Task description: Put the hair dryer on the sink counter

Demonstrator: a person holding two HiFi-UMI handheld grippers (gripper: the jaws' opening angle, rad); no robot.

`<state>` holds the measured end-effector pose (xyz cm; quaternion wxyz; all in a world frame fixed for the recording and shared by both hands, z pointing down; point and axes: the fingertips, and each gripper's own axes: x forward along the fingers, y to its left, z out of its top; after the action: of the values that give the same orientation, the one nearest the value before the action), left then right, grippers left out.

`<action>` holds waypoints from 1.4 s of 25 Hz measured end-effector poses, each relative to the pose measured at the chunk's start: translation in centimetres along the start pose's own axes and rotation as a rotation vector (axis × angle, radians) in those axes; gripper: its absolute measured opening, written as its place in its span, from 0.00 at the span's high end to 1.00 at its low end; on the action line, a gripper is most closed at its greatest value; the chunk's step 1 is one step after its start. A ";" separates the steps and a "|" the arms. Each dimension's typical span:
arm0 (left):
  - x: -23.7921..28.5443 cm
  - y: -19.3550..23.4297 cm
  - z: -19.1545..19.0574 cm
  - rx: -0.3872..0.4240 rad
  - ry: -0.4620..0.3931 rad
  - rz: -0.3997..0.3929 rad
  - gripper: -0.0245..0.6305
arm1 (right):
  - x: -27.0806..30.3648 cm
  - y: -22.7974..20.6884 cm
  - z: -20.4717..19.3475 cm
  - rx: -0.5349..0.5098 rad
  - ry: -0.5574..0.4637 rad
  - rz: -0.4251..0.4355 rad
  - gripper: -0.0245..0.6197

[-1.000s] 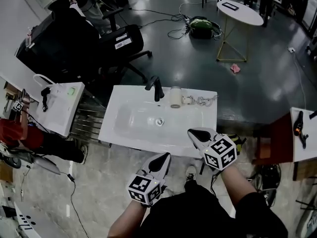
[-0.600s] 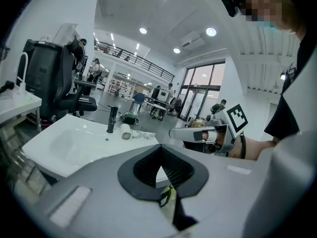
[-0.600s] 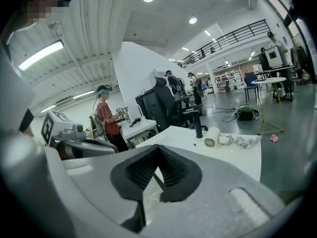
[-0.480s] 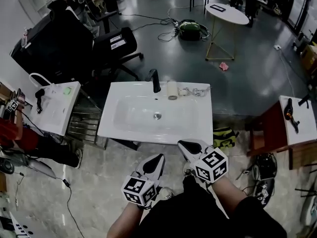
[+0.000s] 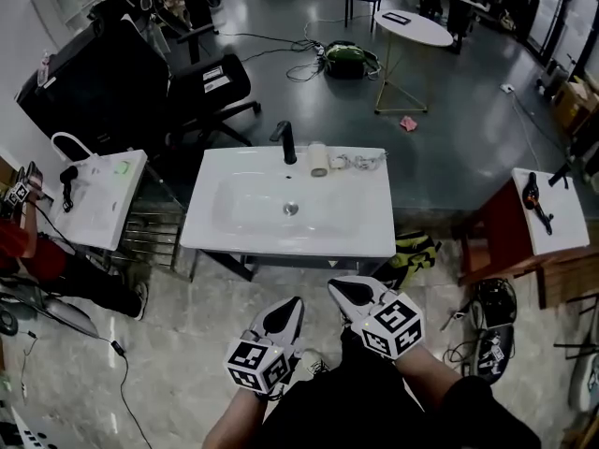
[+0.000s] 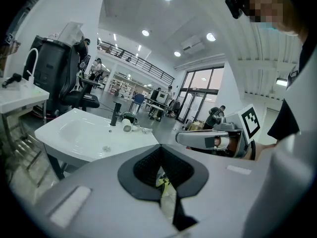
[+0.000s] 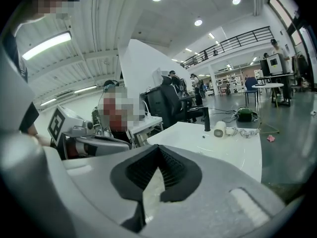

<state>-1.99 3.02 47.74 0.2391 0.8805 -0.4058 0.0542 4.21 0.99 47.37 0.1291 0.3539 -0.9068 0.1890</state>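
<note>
Hard to see: the hair dryer (image 5: pixel 318 159) is small in every view, and its handle cannot be made out.
Hair dryer, place: at the back of the sink counter (image 5: pixel 374 237), just right of the black tap (image 5: pixel 285 141).
Hair dryer, axis: its barrel runs back to front with the round end toward the person.
Left gripper (image 5: pixel 284 314): jaws together and empty, short of the counter.
Right gripper (image 5: pixel 351 293): jaws together and empty.
Writing: the white labels on the chair (image 5: pixel 220 87) are too small to read.

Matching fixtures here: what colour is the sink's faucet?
Black; the faucet shows best in the head view.
</note>
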 end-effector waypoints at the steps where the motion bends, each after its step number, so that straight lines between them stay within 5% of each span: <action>1: -0.3 -0.1 -0.2 0.000 -0.001 -0.002 0.96 | -0.2 0.4 -0.2 0.000 -0.001 -0.004 0.96; 35: -3.0 -1.0 -0.4 0.023 -0.026 -0.008 0.96 | -0.2 4.3 -1.9 -0.030 0.025 0.044 0.96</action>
<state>-3.22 5.83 46.84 0.2239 0.8855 -0.4045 0.0465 1.59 4.89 47.91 0.1417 0.3294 -0.9154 0.1827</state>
